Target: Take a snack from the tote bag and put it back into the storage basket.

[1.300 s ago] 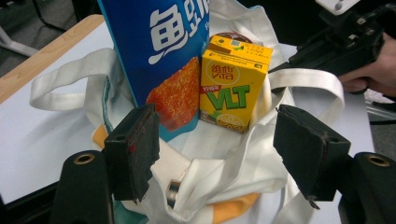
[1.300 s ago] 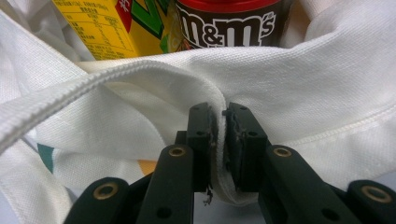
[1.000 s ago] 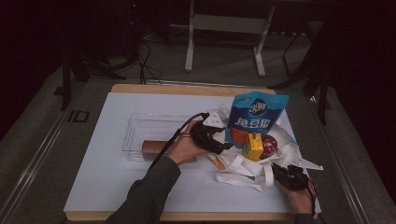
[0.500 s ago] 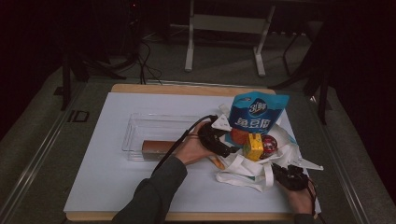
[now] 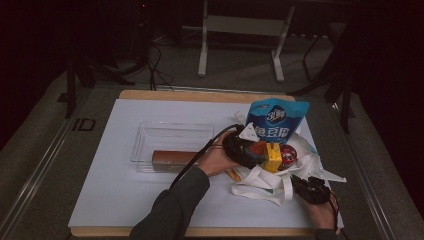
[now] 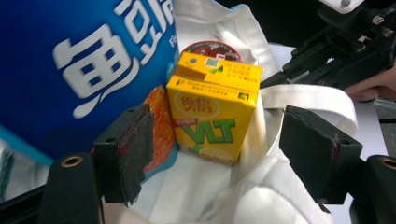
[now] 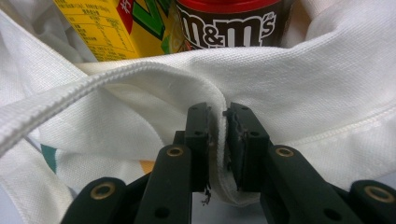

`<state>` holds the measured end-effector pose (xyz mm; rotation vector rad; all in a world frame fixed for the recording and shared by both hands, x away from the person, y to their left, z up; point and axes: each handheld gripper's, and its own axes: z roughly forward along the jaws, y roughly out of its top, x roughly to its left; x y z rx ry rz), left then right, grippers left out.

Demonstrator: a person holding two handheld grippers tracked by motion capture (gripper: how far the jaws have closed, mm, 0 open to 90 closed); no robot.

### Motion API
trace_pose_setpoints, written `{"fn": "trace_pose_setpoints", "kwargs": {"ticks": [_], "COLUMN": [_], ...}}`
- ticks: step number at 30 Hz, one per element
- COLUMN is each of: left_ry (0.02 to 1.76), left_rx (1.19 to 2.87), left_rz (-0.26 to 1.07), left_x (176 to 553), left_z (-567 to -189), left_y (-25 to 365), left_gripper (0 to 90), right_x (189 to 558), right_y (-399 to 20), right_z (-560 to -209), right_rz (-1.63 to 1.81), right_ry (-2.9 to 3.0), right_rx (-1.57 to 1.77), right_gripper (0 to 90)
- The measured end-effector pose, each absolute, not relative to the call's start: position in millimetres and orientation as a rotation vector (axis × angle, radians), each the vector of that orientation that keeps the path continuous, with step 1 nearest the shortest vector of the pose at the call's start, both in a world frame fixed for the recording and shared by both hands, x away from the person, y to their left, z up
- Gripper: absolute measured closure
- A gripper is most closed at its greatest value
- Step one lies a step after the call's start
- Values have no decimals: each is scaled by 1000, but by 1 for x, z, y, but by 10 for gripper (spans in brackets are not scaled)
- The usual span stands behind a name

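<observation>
A white cloth bag (image 5: 265,182) lies on the table with its mouth towards me. Inside it are a blue pouch (image 5: 276,122), a yellow drink carton (image 5: 272,156) and a red-lidded M&M's tub (image 5: 288,156). My left gripper (image 5: 247,150) is at the bag's mouth. In the left gripper view it (image 6: 217,149) is open, jaws wide apart, with the yellow carton (image 6: 212,112) just beyond them and untouched, next to an orange packet (image 6: 159,130). My right gripper (image 7: 223,140) is shut on a fold of the bag's rim (image 7: 303,93) at the near right (image 5: 305,187).
A clear plastic tray (image 5: 170,135) stands left of the bag on the white table top (image 5: 125,200), with a brown bar-shaped box (image 5: 172,157) along its near side. The left gripper's cable runs across the tray's right end. Metal stand legs are on the floor behind the table.
My left hand and gripper have moved right, from beside the tray to the bag's mouth. The right gripper has kept its hold on the bag's rim.
</observation>
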<state>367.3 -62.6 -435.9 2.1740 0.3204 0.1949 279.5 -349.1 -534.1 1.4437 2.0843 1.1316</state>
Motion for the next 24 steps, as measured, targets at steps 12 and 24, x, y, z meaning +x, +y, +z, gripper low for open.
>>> {"fn": "trace_pose_setpoints", "kwargs": {"ticks": [12,24], "left_ry": [316,300], "left_rx": [2196,2212], "left_rz": [207,149], "left_x": [371,379], "left_z": [-438,-443], "left_y": [-84,-98], "left_gripper": [222,204], "right_x": [280,280], "right_y": [-349,-349], "right_z": [-534,-534], "right_rz": [1133,1135], "right_ry": [2084,2085], "right_rx": [1443,1446], "right_gripper": [779,779]}}
